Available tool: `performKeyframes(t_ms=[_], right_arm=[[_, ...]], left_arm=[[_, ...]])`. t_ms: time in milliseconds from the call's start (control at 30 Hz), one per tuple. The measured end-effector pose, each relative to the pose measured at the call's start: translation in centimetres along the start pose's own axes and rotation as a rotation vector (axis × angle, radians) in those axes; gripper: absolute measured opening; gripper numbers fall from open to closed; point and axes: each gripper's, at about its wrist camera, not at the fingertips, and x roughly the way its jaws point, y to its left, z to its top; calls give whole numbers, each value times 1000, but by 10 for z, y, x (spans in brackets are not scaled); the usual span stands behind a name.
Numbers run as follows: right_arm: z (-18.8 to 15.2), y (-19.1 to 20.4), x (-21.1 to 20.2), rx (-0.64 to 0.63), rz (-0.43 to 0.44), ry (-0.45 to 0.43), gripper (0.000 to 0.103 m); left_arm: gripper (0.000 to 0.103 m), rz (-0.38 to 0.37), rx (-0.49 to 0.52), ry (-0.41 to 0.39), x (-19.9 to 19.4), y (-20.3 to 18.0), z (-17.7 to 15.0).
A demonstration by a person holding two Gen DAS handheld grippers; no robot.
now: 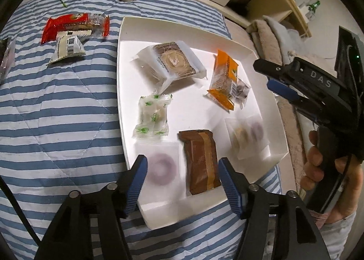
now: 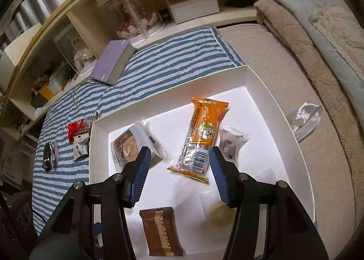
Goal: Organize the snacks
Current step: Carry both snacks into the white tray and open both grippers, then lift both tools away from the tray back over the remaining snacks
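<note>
**Both grippers over the tray, nothing held – loose snacks lie off to the left**

We've got both grippers hanging above the white tray. Left gripper: jaws standing wide, empty; the brown packet and a frosted pouch w/ a purple ring lie flat on the tray floor under the gap, pads not touching either. Right gripper: jaws apart too, empty, w/ the orange wafer pack lying loose past the tips.

What's left to sort, we reckon: the red packet and small white packet on the striped quilt, outside the tray, well apart from its left wall. The left gripper's nearer that side, so that's our pick. The red packet's long axis runs roughly across the left wrist view, so the jaws should straddle its short width.
</note>
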Motion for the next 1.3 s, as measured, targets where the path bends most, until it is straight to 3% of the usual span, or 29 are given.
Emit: performKeyframes(t_ms=[33,200,467,967,1300], right_arm=[[-1,0,-2,-4,-4,1,59],[-6,2,-10,-46,-39,-3,84],[-16,6,-28,-106,-104,-34,103],[-30,13,-59,-134,-144,-58,103],[-34,20,-83,-137,-152,-83,103]], left_arm=[[66,4,6,-1,-3,-1,-2],[77,19,30,-11,-9,-4,-4],[103,38,89,-43,-23,-15,-7],[103,67,130,-90,-58,-20,-12],[103,106,162,-176,-101,-20,-8]])
